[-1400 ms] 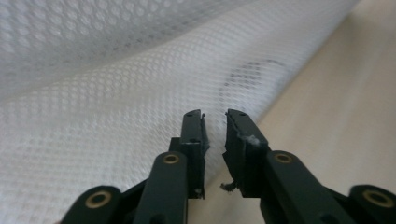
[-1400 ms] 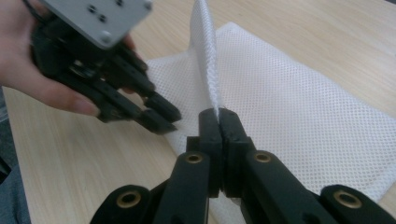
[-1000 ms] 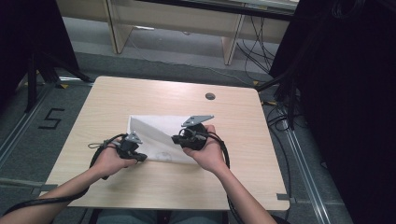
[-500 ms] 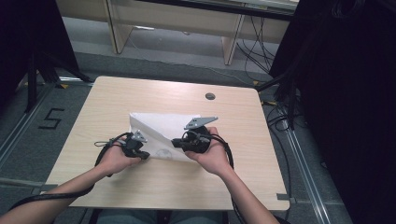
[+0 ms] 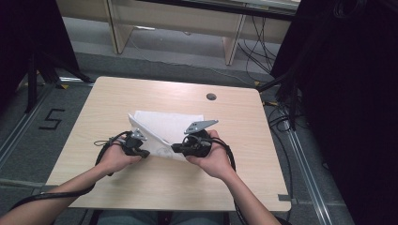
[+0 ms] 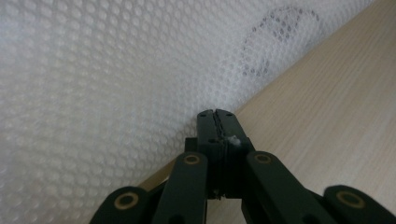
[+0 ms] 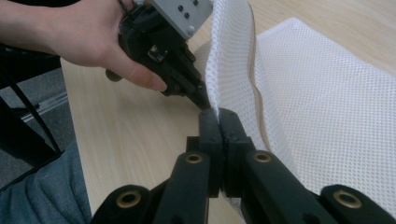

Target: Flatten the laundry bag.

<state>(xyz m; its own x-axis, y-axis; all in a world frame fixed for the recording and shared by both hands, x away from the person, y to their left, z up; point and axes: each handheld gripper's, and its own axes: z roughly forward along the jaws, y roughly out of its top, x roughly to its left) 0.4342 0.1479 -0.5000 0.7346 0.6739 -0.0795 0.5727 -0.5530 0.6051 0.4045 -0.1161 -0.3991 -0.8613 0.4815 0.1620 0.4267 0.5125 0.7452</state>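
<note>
A white mesh cloth (image 5: 169, 124) lies on the light wooden table (image 5: 234, 122), with its near edge lifted off the wood. My left gripper (image 5: 143, 152) is shut on that edge from the left. In the left gripper view the closed jaws (image 6: 217, 114) sit at the cloth's border, and the mesh (image 6: 102, 79) rises up and away from them. My right gripper (image 5: 177, 149) is shut on the same edge close by. In the right gripper view its jaws (image 7: 218, 114) pinch the mesh (image 7: 327, 102), and the left gripper (image 7: 201, 100) grips the fold just beyond.
A small dark round hole (image 5: 211, 96) sits in the table top near its far edge. Cables (image 5: 105, 145) trail from both grippers over the near table. Wooden furniture legs (image 5: 117, 28) and dark stands (image 5: 300, 70) surround the table on the floor.
The right gripper has shifted slightly toward the near side. The cloth's near edge stands a little more folded up between the two grippers. The left hand has stayed put.
</note>
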